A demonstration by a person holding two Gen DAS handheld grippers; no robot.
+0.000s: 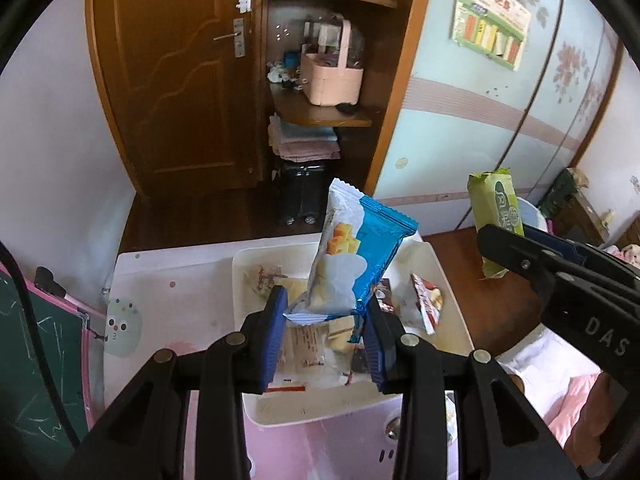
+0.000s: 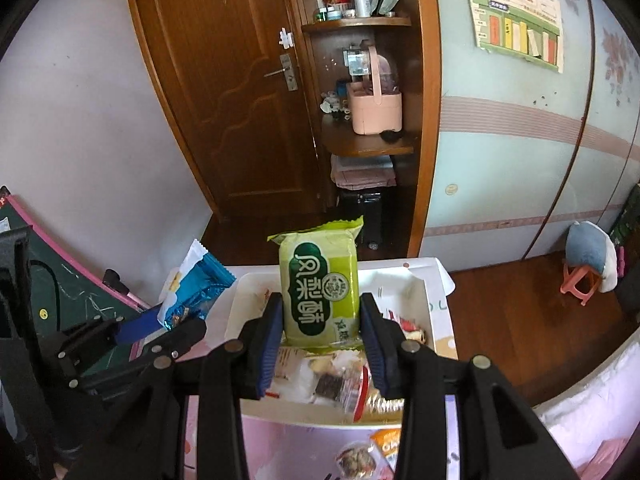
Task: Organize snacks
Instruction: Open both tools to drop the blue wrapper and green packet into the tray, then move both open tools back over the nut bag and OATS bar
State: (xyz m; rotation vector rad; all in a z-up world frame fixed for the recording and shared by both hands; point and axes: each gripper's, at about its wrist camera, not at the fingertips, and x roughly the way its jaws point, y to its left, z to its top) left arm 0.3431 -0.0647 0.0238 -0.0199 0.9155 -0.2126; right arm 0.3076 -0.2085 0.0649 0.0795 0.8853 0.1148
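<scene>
We hold two snacks up above a white tray (image 1: 452,280), a shallow, smooth plastic rectangle with rounded corners that sits on a pale pink table (image 1: 160,300) dotted with small spots. Our left gripper (image 1: 326,320) has its ribbed blue pads pinched narrow on the bottom end of a blue pack (image 1: 356,256): glossy, crinkled foil with zigzag end seals, a white cloud-shaped patch and pictures of yellow cubes, leaning right. Our right gripper (image 2: 322,322) clamps a green pack (image 2: 320,292) by its lower sides; this one is a plump, pillow-like block in matte green wrap with a dark green oval label, white characters and a crimped top edge, standing upright. In the tray lie loose packets (image 2: 340,380) of clear and white film, some edged in red, jumbled together. A brown wooden door (image 2: 224,92) stands behind.
</scene>
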